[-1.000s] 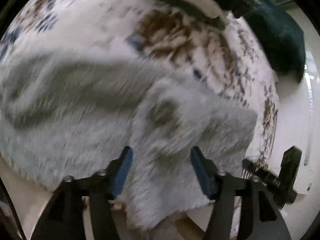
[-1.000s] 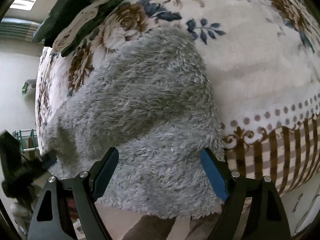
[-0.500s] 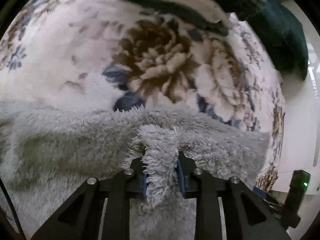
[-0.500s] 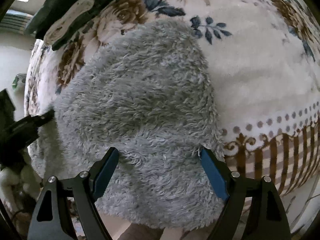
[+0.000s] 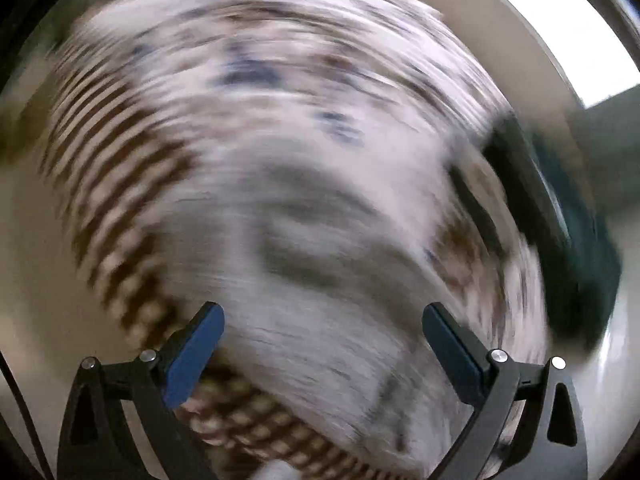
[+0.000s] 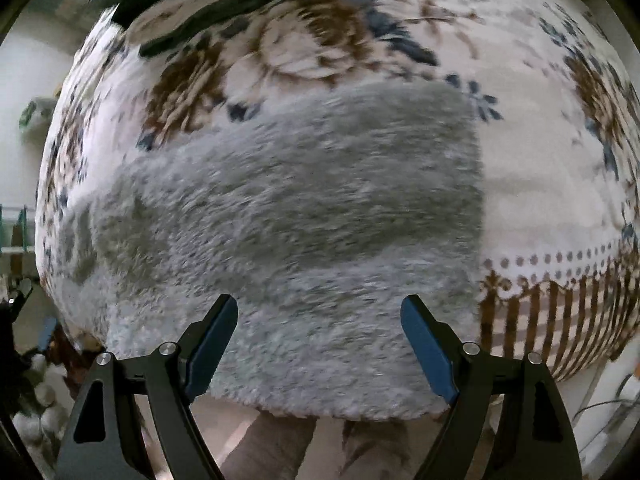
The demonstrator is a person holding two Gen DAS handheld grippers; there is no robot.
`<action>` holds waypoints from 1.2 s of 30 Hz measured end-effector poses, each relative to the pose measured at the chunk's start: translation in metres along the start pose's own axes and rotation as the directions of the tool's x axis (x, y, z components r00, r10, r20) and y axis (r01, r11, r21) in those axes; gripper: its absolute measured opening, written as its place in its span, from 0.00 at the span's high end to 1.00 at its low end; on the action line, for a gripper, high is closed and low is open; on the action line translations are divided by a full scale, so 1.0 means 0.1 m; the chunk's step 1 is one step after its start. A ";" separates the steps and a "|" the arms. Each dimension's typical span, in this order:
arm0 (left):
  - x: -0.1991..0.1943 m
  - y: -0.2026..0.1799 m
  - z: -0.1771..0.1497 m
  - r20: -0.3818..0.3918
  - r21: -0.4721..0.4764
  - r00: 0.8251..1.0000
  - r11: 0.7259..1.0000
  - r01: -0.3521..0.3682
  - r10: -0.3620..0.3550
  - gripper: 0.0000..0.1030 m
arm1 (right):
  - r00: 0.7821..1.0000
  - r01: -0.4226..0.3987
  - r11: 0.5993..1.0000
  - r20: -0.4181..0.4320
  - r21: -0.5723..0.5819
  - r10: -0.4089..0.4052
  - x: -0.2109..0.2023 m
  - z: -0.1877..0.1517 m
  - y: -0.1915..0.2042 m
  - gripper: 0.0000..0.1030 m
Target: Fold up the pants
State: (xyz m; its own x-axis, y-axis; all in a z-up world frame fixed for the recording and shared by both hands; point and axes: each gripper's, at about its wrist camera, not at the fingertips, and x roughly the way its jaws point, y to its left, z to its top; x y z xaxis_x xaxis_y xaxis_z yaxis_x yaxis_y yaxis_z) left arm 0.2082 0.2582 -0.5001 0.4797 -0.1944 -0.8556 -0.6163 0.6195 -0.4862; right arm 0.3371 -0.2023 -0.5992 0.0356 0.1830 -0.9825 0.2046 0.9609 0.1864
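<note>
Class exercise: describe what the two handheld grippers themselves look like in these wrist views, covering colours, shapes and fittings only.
Both look alike. The left gripper and right gripper each have two black angular arms with triangular cut-outs, joined by round silver fasteners. Each finger ends in a flat blue pad, long and straight-edged. A thin dark cable runs along the lower left edge of the left wrist view. No hands or sleeves show.

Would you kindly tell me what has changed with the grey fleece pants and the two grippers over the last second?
The left gripper, pinching a ridge of the fleece pants half a second ago, has just opened and let go, and its view has swung sharply. The right gripper stayed open above the pants, which remain on the floral blanket.
</note>
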 end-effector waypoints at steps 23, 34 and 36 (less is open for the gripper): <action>0.56 0.71 0.36 0.210 -0.247 0.976 0.963 0.108 -0.056 0.69 | 0.990 0.069 0.992 -0.119 -0.109 -0.082 0.76 0.02 0.64 0.17; 0.52 0.51 0.42 0.210 -0.164 0.974 0.980 0.116 -0.081 0.67 | 0.987 0.059 0.993 -0.141 -0.102 -0.073 0.91 0.12 0.80 0.17; 0.69 0.67 0.49 0.180 -0.229 0.979 0.964 0.134 -0.094 0.65 | 0.988 0.052 0.994 -0.143 -0.098 -0.066 0.90 0.15 0.77 0.17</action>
State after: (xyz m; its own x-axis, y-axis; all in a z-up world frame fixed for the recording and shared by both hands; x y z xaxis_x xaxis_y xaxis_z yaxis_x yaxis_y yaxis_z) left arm 0.2305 0.3240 -0.5831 0.6398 -0.1115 -0.7604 -0.6727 0.3973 -0.6242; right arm 0.3702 -0.1150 -0.6733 -0.1180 0.1468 -0.9821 0.1093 0.9849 0.1341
